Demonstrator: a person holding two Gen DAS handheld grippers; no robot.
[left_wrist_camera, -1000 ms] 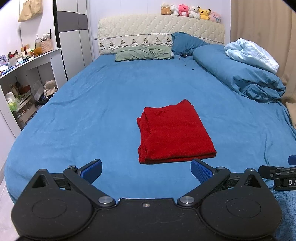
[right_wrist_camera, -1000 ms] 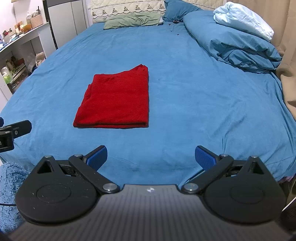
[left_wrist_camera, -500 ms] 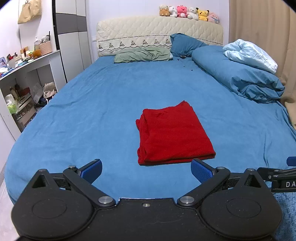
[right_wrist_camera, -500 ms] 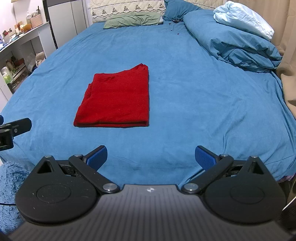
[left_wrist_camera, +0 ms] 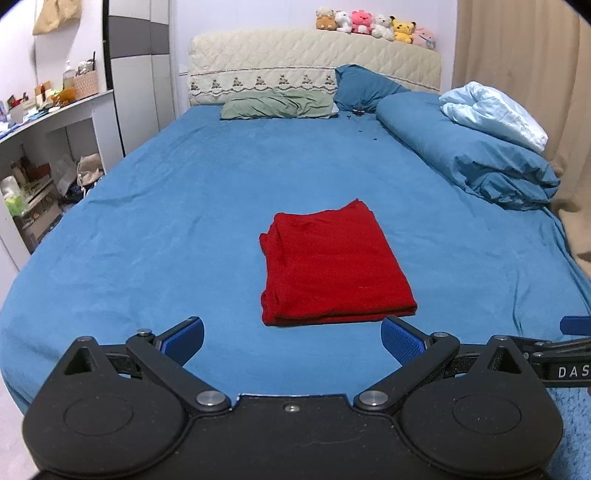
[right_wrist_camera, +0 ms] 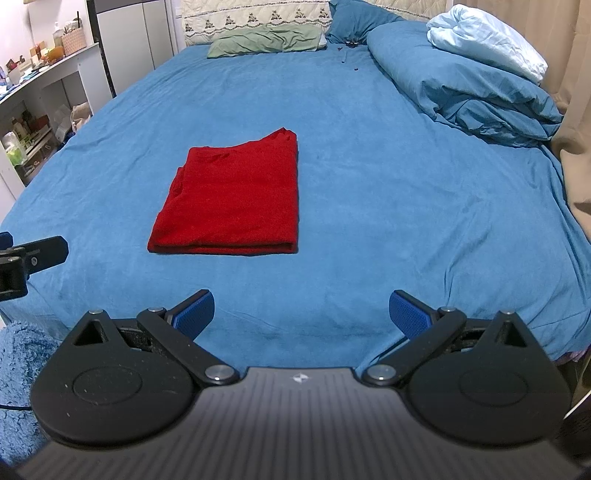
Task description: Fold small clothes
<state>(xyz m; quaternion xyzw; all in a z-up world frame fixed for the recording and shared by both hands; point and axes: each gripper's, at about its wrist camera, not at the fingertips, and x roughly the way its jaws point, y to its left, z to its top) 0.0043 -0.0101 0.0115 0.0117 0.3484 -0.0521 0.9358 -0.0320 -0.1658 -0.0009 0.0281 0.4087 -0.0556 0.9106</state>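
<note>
- Leftmost, shelves (left_wrist_camera: 44,177) and a counter (left_wrist_camera: 55,110) with clutter stood beside the bed (left_wrist_camera: 184,221); not part of the task.
- Left gripper (left_wrist_camera: 291,334) was released, jaws spread wide, nothing between the blue pads (left_wrist_camera: 184,338); it hung low at the near edge of the bed, short of the cloth.
- Red garment (left_wrist_camera: 328,262) lay flat mid-bed, already a neat rectangle, layered edges showing on its left side and a fold line along the near edge. Judged: fold looked done, which would explain both tools standing off.
- Right gripper (right_wrist_camera: 301,314) was also released and empty, well apart from the red garment, which sat ahead and to its left in that view.
- Rolled blue duvet (right_wrist_camera: 461,74) with a pale blanket (right_wrist_camera: 484,37) on top sat at the far right, pushed aside, probably to leave flat folding space.
- Pillows (left_wrist_camera: 277,105) and plush toys (left_wrist_camera: 373,26) at the headboard, untouched.
</note>
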